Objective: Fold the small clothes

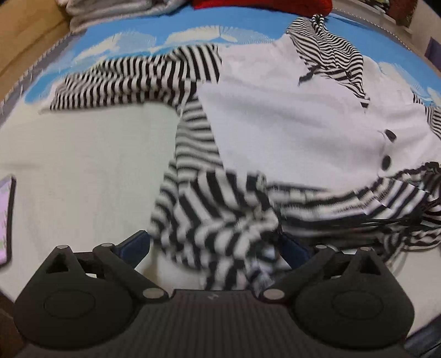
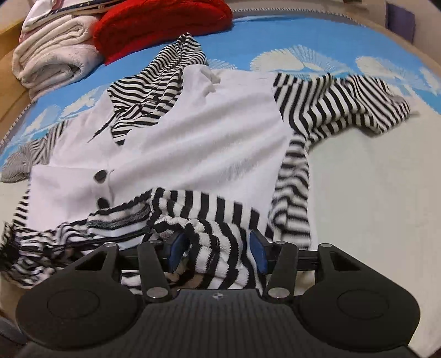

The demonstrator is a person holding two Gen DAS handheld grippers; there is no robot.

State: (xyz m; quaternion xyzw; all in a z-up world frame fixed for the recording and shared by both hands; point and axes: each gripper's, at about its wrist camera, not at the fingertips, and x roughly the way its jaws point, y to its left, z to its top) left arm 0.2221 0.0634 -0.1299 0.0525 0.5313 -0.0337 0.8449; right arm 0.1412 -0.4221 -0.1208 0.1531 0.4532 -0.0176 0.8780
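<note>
Right wrist view: right gripper point(image 2: 217, 253) fingers apart, striped hem bunched between pads, grip unclear. Garment point(image 2: 193, 143) flat on bed point(image 2: 372, 206), stretching away from fingers. Left gripper point(image 1: 217, 247) wide apart astride hem.

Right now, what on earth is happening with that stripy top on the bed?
A person is folding a small striped-and-white garment with a handheld gripper in each hand. It lies spread on a blue-and-white bedspread, both sleeves out to the sides. The left gripper and right gripper each have the bunched striped hem between their fingers, jaws part open, so a firm pinch cannot be confirmed. A red garment and folded white cloth sit at the far edge.
</note>
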